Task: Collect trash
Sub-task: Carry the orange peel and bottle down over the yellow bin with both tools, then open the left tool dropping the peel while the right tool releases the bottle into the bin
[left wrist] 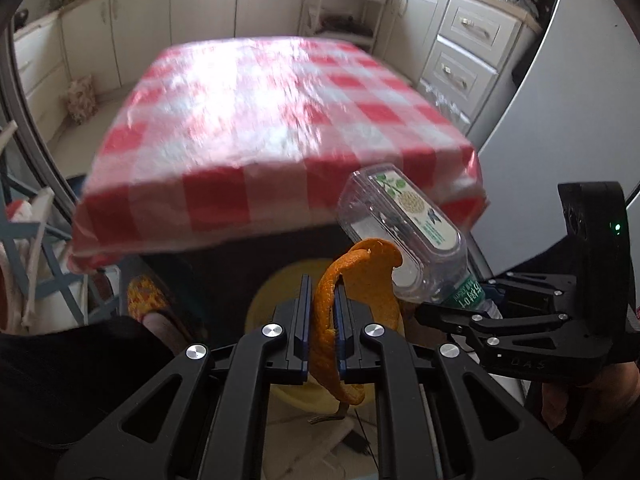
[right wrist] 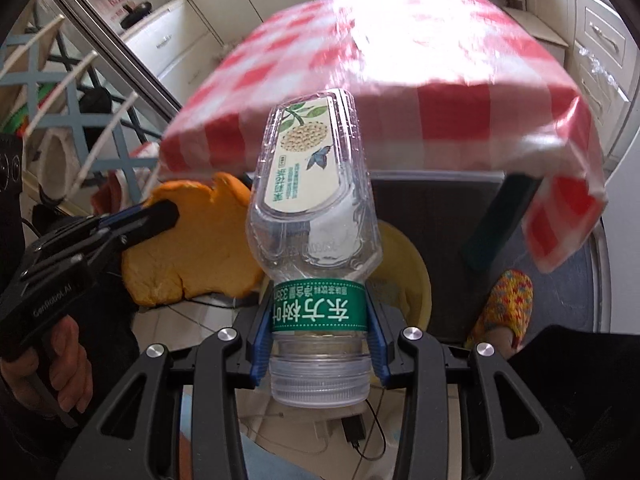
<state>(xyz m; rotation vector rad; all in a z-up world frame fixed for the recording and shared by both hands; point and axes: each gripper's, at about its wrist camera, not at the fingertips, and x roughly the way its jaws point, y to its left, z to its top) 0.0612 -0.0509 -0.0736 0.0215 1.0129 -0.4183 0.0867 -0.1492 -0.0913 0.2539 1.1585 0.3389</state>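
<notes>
My left gripper (left wrist: pixel 323 292) is shut on a curled orange peel (left wrist: pixel 354 280), which sticks up and hangs down between its blue pads. In the right wrist view the same peel (right wrist: pixel 192 248) shows broad and flat at the left, pinched by the left gripper (right wrist: pixel 162 212). My right gripper (right wrist: pixel 318 312) is shut on the green-banded neck of a clear plastic bottle (right wrist: pixel 316 184), cap toward the camera. From the left wrist view the bottle (left wrist: pixel 400 220) tilts up just right of the peel. Below both lies a yellow basin (right wrist: pixel 408 264), partly hidden, also seen as the basin (left wrist: pixel 276 292).
A table with a red-and-white checked cloth (left wrist: pixel 272 120) fills the view ahead, its front edge overhanging the basin. A foot in a knitted slipper (right wrist: pixel 506 304) stands to the right. White kitchen cabinets (left wrist: pixel 468 56) lie behind; cables and a charger (right wrist: pixel 354 428) rest on the tiled floor.
</notes>
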